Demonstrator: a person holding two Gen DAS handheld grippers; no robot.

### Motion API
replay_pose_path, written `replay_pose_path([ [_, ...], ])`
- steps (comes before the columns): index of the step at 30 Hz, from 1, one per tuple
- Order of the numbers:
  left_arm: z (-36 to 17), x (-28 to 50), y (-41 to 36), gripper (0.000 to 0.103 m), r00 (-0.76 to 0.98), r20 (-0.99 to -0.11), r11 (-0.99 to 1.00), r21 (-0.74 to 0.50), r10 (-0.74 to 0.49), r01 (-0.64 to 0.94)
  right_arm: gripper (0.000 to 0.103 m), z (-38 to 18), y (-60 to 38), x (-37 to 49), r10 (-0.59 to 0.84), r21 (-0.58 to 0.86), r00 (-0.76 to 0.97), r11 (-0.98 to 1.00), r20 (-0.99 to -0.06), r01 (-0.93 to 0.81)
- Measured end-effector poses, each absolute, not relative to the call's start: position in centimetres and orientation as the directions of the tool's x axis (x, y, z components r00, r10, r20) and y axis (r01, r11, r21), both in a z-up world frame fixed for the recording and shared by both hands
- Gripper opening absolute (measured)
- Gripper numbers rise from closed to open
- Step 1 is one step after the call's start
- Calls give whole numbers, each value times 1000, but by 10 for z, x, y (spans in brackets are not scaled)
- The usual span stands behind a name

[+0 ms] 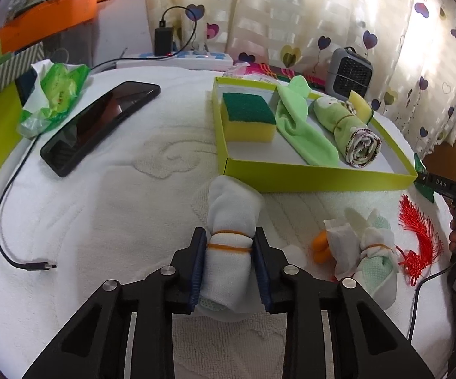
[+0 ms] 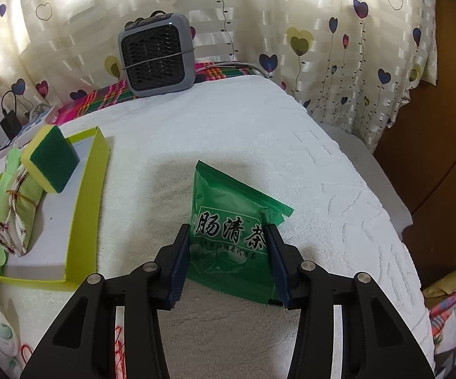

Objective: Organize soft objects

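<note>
Both your grippers are clamped: the left gripper squeezes a white roll on the towel, just before the box. Your right gripper pinches a green packet on the towel, right of the box.

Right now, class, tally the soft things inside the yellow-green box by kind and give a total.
Sponges: 2
Loose green cloth: 1
Rolled banded towel: 1
Total: 4
</note>
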State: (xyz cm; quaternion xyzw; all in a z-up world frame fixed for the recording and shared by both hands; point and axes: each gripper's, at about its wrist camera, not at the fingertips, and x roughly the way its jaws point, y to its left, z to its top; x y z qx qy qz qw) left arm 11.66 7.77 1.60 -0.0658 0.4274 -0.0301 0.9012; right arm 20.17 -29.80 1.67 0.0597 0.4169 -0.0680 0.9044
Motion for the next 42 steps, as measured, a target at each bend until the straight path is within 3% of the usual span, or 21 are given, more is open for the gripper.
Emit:
replay_pose_path([
  [18, 25, 107, 80, 26, 649, -752, 987, -162, -115, -13, 47, 29, -289, 185, -30, 71, 676, 990, -737, 121],
  [42, 77, 124, 60, 26, 701, -692, 983, -171, -172, 72, 47, 75, -249, 163, 98, 86, 738, 995, -667, -54],
])
